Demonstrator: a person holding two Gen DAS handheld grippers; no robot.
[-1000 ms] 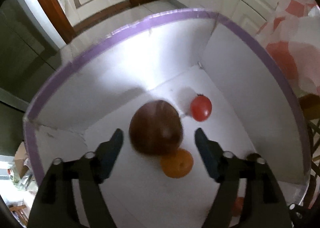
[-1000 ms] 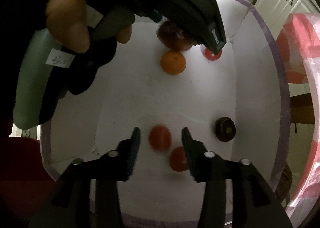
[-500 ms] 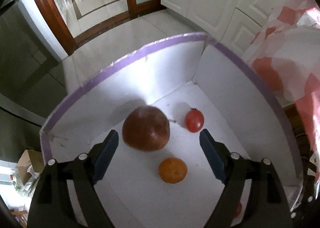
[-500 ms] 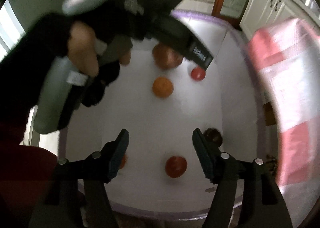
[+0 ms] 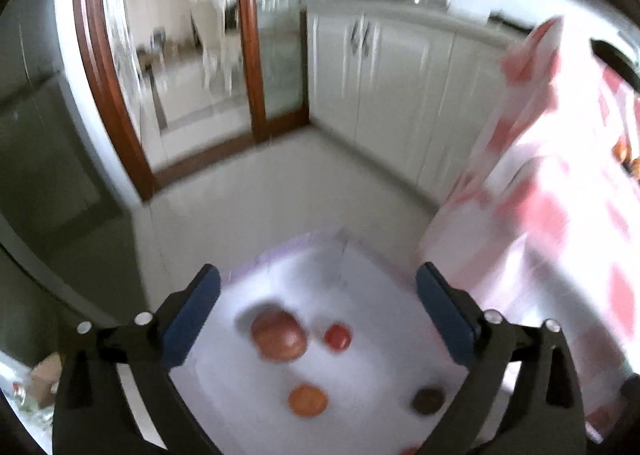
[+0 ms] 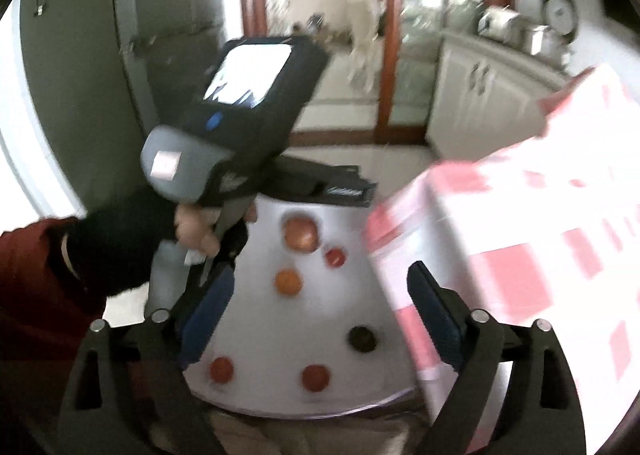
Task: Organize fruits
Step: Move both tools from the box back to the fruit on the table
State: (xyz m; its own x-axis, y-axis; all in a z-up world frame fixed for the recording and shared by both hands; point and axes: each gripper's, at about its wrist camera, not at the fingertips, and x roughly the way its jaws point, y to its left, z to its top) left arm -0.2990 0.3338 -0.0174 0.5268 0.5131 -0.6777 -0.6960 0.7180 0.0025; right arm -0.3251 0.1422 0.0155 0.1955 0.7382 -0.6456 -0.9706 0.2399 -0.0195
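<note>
Fruits [image 6: 301,236] in box [image 6: 256,395] beside tablecloth [image 6: 540,255]

Ahead of the left gripper [image 5: 318,295], a smooth matt white box [image 5: 360,279] — glossy-skinned tomato [image 5: 338,336] inside; rightward, checked cloth [image 5: 560,215]; beyond, polished wooden door frame [image 5: 250,35].

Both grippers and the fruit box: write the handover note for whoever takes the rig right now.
Left gripper: open, jaws just widened, nothing between them.
Right gripper: open, jaws just widened, nothing held.
White box holds six fruits: large reddish fruit, small red one, orange, dark fruit, two red ones in front.
Done: those six are inside.
Left: cannot tell whether more fruit remains.
</note>
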